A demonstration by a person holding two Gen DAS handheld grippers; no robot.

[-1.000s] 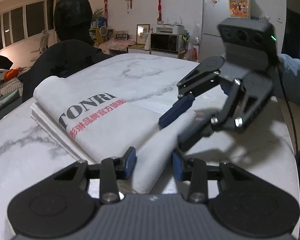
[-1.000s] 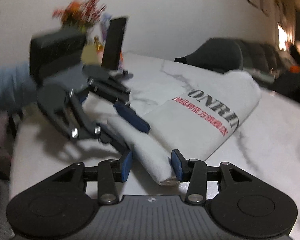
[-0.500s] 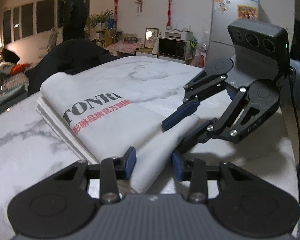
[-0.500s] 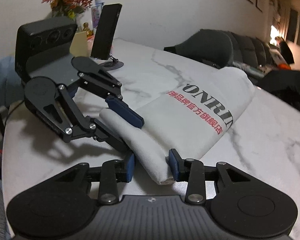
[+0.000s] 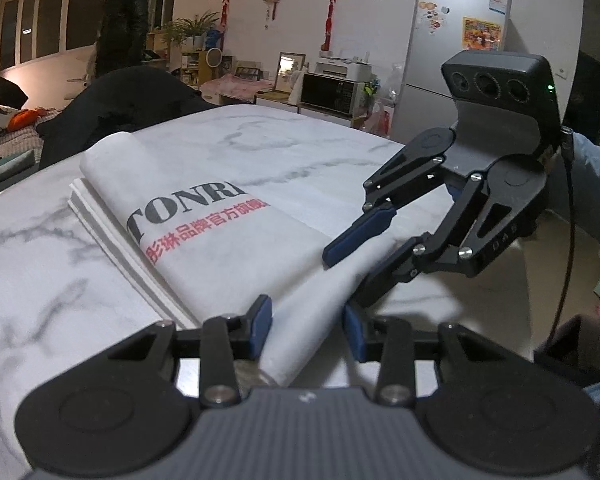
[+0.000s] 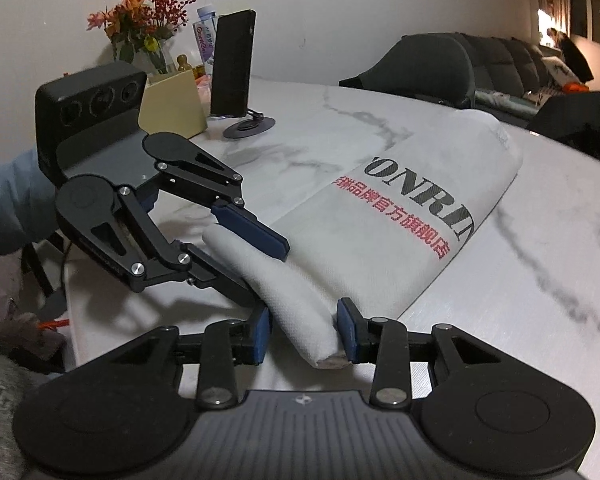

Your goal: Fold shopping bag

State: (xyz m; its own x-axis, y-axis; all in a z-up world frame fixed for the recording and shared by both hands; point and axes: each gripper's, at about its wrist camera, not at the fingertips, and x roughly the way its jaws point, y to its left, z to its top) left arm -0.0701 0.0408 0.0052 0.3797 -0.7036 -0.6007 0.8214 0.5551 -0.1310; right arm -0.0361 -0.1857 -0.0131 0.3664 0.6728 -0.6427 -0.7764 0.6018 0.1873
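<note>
left hand-held gripper (image 5: 306, 330) steadier, bag (image 5: 236, 248) corner hidden (underneath)

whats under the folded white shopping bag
The shopping bag lies flat on the marble table; more of its own white layers show stacked beneath along its edge. Anything else under it is covered. Both open grippers straddle its near rolled end.

**White marble table, one folded bag, a few things at the far end**

The marble table (image 6: 540, 280) carries the folded white shopping bag (image 6: 400, 240). Toward the wall stand a phone on its round stand (image 6: 236, 72), a yellow holder (image 6: 172, 104) and flowers (image 6: 144, 32).
</note>
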